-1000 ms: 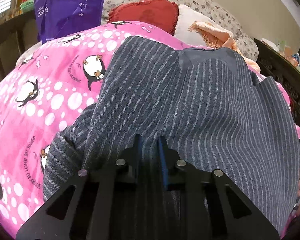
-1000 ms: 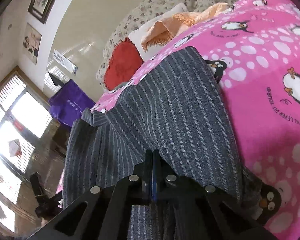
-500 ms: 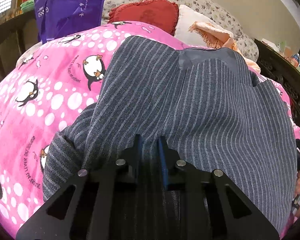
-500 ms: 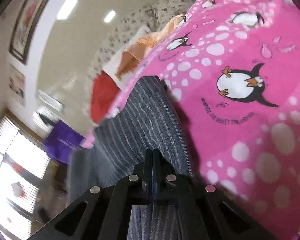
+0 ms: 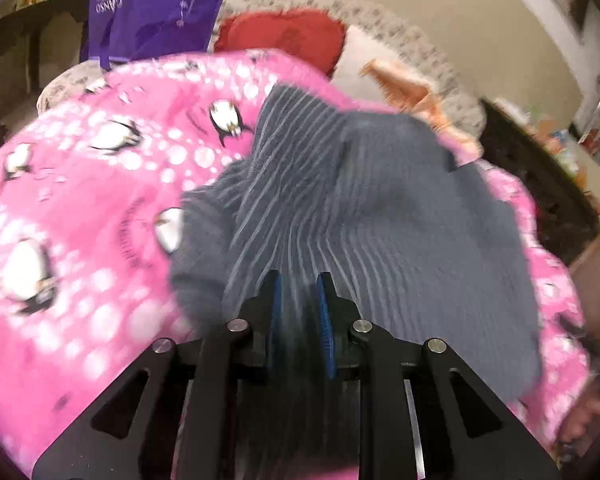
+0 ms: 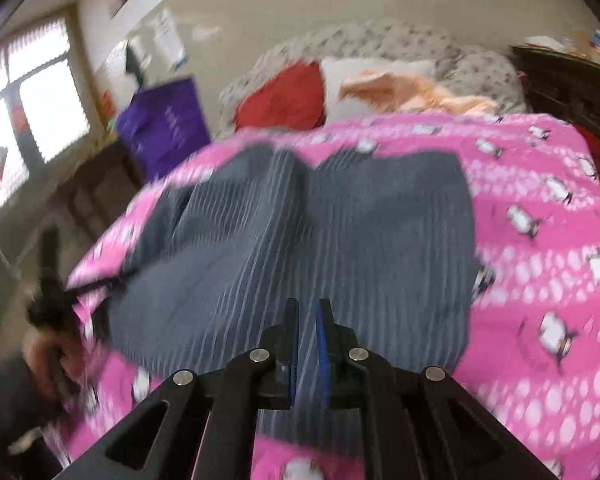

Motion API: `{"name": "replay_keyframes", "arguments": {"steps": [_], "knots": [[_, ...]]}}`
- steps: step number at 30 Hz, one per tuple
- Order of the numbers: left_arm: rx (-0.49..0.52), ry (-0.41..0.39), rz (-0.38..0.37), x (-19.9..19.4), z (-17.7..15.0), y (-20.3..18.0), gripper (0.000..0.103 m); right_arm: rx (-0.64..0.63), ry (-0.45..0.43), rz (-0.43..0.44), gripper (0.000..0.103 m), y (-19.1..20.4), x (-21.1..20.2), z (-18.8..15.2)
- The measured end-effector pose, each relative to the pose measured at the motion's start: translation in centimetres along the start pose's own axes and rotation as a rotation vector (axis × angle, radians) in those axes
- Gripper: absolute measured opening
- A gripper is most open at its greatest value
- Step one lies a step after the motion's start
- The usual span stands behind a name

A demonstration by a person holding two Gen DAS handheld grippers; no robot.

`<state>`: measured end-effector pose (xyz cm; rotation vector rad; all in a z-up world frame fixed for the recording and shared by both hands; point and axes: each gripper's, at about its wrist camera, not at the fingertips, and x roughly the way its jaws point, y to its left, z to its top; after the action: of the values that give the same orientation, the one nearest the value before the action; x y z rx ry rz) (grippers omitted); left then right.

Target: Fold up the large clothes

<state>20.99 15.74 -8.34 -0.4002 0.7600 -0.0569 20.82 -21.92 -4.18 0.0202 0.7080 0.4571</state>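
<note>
A grey pinstriped garment point(image 5: 364, 216) lies on a pink penguin-print blanket point(image 5: 80, 208). It also shows in the right wrist view point(image 6: 300, 232), spread flat with a lapel-like flap at its far left. My left gripper point(image 5: 299, 280) stands over the garment's near edge, its blue-padded jaws slightly apart with striped cloth showing between them. My right gripper point(image 6: 308, 308) is over the near edge too, jaws slightly apart, cloth visible in the gap. Both views are motion-blurred.
A red cushion point(image 5: 284, 36), a white pillow point(image 6: 364, 80) and a peach cloth point(image 5: 416, 96) lie at the bed's far end. A purple bag point(image 5: 156, 4) hangs at the far left. Dark wooden furniture point(image 5: 540, 184) stands on the right. The blanket point(image 6: 540, 280) extends right.
Both grippers have lifted and pulled back fast. The right jaws, shut before, now stand slightly apart. The right view swung to face the whole garment. The left sleeve area has bunched.
</note>
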Motion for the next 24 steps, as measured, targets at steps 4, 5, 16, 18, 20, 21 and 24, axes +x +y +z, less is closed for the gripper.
{"name": "replay_keyframes", "arguments": {"steps": [4, 5, 16, 18, 20, 21, 24], "knots": [[-0.043, -0.033, 0.025, -5.1, -1.7, 3.0, 0.037, -0.005, 0.036, -0.010, 0.007, 0.1, 1.6, -3.2], [-0.065, -0.020, 0.031, -5.8, -2.3, 3.9, 0.046, -0.013, 0.041, -0.017, 0.007, 0.3, 2.1, -4.1], [-0.124, 0.087, -0.071, -4.2, -4.7, 3.1, 0.050, -0.008, 0.025, -0.005, 0.007, -0.5, 2.8, -6.0], [-0.106, 0.052, -0.060, -3.7, -2.4, 2.9, 0.058, -0.004, 0.024, 0.000, 0.007, -0.5, 2.8, -6.1], [-0.078, 0.021, -0.038, -2.7, 0.2, 2.9, 0.066, 0.003, 0.024, 0.008, 0.007, -0.5, 2.6, -6.1], [-0.068, 0.026, -0.035, -2.1, 0.9, 3.1, 0.069, 0.006, 0.024, 0.011, 0.007, -0.6, 2.6, -6.1], [-0.022, 0.148, -0.076, 2.1, 2.4, 4.1, 0.069, 0.015, 0.023, 0.021, 0.007, -0.7, 2.6, -6.1]]}}
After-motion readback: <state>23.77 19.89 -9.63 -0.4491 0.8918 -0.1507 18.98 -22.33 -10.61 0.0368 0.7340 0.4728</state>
